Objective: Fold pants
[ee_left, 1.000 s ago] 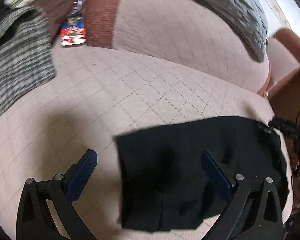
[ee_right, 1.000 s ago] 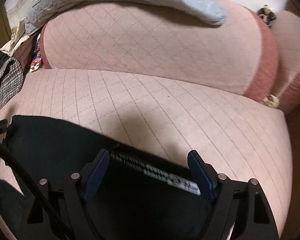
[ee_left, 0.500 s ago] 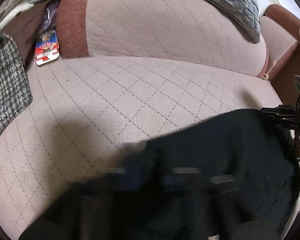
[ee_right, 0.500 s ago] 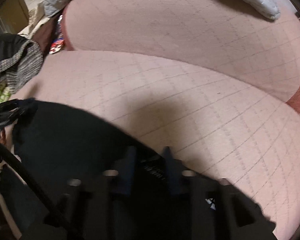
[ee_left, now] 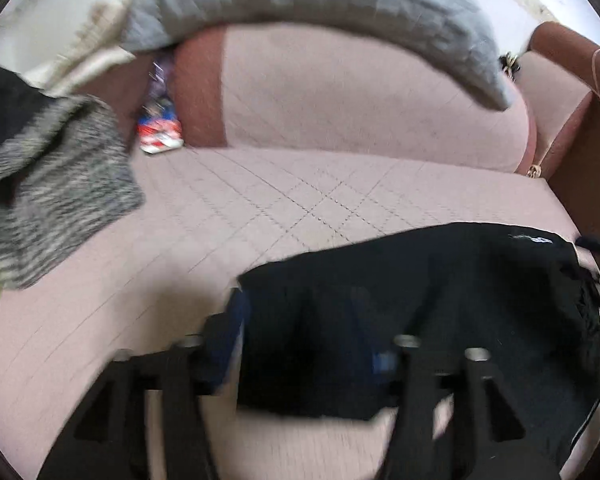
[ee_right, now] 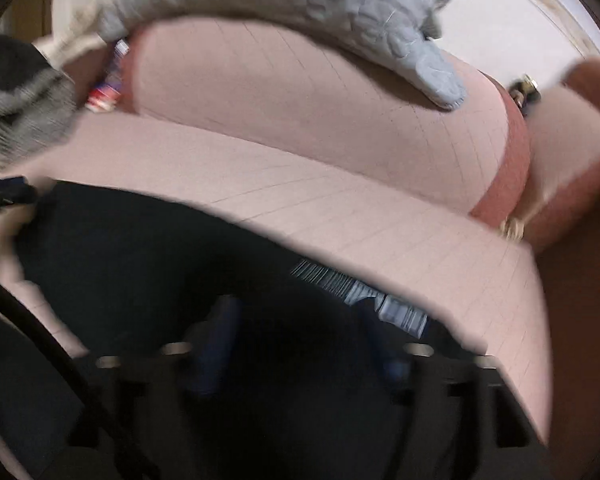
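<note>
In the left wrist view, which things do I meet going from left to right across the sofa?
Grey-and-black knitted garment → red-white-blue packet beside the backrest → folded black pants on the pink quilted sofa seat.

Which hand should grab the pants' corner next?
Left, probably. The left gripper has the black pants' corner edge right by its opening jaws. The right gripper, jaws also opening, sits over the cloth's middle.
</note>
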Tool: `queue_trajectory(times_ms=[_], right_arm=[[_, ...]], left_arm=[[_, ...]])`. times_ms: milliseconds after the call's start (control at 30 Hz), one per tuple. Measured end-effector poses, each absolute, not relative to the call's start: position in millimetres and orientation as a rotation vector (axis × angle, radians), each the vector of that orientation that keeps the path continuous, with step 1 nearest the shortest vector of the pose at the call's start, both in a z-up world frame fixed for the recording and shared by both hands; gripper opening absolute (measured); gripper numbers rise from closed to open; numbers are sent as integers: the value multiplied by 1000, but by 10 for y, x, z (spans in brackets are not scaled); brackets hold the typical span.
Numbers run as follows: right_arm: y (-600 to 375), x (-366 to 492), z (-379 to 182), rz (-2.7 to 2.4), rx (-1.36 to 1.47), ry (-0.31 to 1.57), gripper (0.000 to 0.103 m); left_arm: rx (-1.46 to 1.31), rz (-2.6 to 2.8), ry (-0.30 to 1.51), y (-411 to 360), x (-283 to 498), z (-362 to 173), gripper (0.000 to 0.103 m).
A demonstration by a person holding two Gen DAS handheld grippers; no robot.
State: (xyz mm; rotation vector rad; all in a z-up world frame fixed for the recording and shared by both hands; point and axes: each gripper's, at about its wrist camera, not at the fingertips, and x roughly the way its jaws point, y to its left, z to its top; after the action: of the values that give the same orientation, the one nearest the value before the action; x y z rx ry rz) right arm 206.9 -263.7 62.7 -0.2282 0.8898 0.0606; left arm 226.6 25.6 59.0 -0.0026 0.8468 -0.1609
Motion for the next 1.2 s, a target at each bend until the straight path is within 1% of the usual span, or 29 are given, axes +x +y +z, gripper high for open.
queue_trajectory(times_ms=[33,67,200,333,400,500,567,600,700,800,900,933,1000,1067,1133,1200], right_arm=[[-2570,1781,630,73,-203,882,73],[-2523,1626,608,87,-192,890,73],[-2371,902,440,79,-102,908,73],[-2390,375,249,15,50,923,73],[-2384,219,171,-30,91,933,73],[-2455,48,171,-43,140,921,73],[-2471,-20,209,-69,131,892,78],[-2447,-31,198,-100,107,884,81],[-2439,57,141,-180,35,864,81],[-2472,224,67,-248,-47,863,81],[-2484,361,-59,-281,-104,921,84],[-2495,364,-62,-288,-102,910,91],[-2508,365,-74,-338,-107,899,103],[-2532,370,-122,-339,-92,909,103],[-2582,364,-135,-325,-56,910,103],[-2726,361,-161,-279,42,922,103]], left_arm=[[-10,-154,835,268,2139,616,77],[-27,-147,821,277,1942,646,79],[-85,-120,819,253,1383,633,80],[-211,-98,902,286,930,497,80],[-251,-99,951,307,711,470,80],[-289,-95,967,417,306,529,81],[-264,-65,994,454,132,510,85],[-250,-55,1000,448,99,478,86],[-217,-34,990,399,162,313,86],[-206,-28,965,301,405,88,86],[-116,25,906,177,572,-14,87],[-93,24,906,138,623,-38,88],[-50,33,934,77,692,-71,96],[-11,52,962,34,733,-127,103],[7,58,951,19,722,-132,103],[-3,53,943,35,714,-147,103]])
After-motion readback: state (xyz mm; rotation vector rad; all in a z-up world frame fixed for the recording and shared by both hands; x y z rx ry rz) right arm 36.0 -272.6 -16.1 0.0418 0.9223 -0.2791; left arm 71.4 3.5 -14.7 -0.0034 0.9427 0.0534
